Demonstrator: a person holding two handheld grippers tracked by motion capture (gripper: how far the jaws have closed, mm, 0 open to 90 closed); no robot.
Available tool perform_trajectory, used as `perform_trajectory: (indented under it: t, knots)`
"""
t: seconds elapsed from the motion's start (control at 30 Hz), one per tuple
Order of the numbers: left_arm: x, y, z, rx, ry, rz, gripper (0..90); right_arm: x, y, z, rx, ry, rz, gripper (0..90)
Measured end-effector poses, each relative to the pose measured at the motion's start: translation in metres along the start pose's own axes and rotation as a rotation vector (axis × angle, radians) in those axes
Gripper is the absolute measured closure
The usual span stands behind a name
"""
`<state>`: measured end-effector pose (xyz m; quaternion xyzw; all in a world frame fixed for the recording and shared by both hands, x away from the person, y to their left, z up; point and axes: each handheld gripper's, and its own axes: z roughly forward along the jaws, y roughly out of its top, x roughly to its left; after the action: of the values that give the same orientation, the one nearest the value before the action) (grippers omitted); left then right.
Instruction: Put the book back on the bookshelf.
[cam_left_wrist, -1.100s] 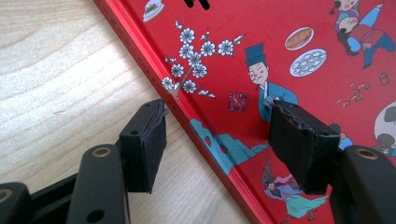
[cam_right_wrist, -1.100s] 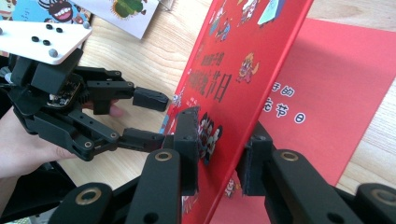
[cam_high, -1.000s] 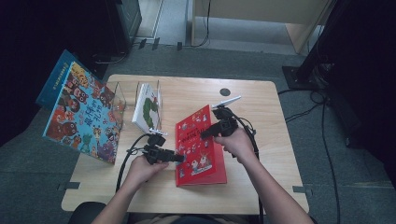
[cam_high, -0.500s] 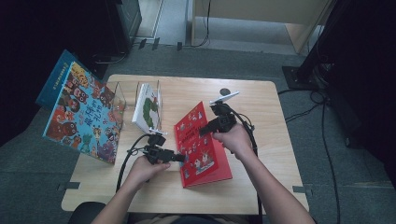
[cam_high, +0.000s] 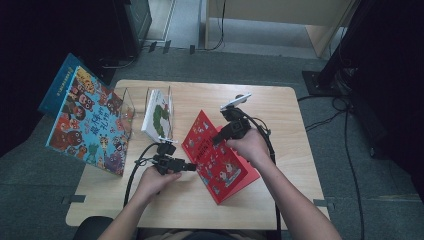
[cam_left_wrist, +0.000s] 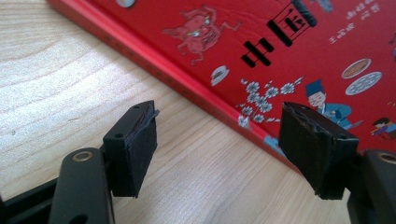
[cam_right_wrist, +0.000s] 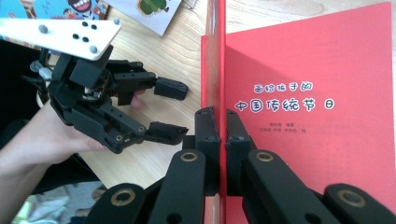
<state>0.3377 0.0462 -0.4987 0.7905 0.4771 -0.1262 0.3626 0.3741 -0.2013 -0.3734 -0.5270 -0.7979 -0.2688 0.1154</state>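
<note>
A red picture book (cam_high: 225, 167) lies in the middle of the wooden table (cam_high: 295, 130). Its front cover (cam_right_wrist: 215, 56) stands up on edge, and my right gripper (cam_right_wrist: 222, 135) is shut on that cover's edge. Beside the cover the red title page (cam_right_wrist: 308, 93) shows. In the high view the right gripper (cam_high: 220, 137) is over the book's far left part. My left gripper (cam_high: 189, 166) is open, low over the table at the book's left edge. Between its spread jaws (cam_left_wrist: 219, 140) I see bare wood and the book's cover (cam_left_wrist: 289, 42) just beyond. It also appears open in the right gripper view (cam_right_wrist: 170, 109).
A clear book stand (cam_high: 127, 107) at the table's back left holds a white book (cam_high: 157, 115). A large colourful book (cam_high: 87, 125) leans over the table's left edge. Cables trail from both grippers. Bare wood lies in front of and right of the red book.
The right gripper has raised the red cover from nearly flat to steeply tilted, and the book has swung a little. The left gripper has stayed open at the book's left edge.
</note>
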Motion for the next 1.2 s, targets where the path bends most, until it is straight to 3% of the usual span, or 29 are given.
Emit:
perform_trajectory:
  t: [0.13, 0.33, 0.47, 0.87, 1.2]
  knots:
    - [0.0, 0.001, -0.001, -0.016, -0.016, -0.02, 28.9, 0.006, 0.002, -0.004, 0.015, -0.026, -0.017, 88.5]
    - [-0.003, 0.008, -0.008, -0.035, -0.026, -0.024, 28.2, 0.01, 0.004, -0.02, 0.001, -0.021, -0.042, 88.5]
    - [-0.009, 0.015, -0.012, -0.026, -0.018, 0.016, 27.6, 0.011, 0.004, -0.033, -0.024, -0.011, -0.048, 88.5]
    - [-0.027, 0.034, -0.011, -0.028, -0.049, 0.078, 25.1, 0.014, -0.002, -0.055, -0.068, 0.029, -0.083, 88.5]
    - [-0.034, 0.044, -0.017, -0.031, -0.08, 0.087, 21.3, 0.018, -0.007, -0.07, -0.111, 0.052, -0.108, 87.8]
